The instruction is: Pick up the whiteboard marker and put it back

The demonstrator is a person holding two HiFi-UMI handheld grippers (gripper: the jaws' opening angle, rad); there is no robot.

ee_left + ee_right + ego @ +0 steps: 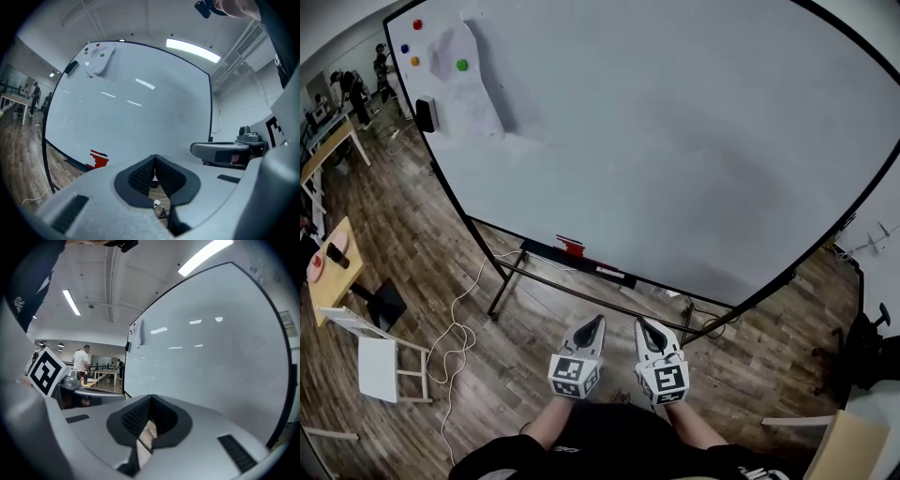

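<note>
Jaws closed empty on left gripper [596, 322] and right gripper [644, 324], whose view misses the red object [571, 247].

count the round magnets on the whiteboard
4, top left of the whiteboard: red magnet uppermost, blue magnet and orange magnet below it, green magnet rightmost, on a sheet. None looks hidden.

Whiteboard [675, 141] white (black frame); floor [412, 216] brown wood-grain.
</note>
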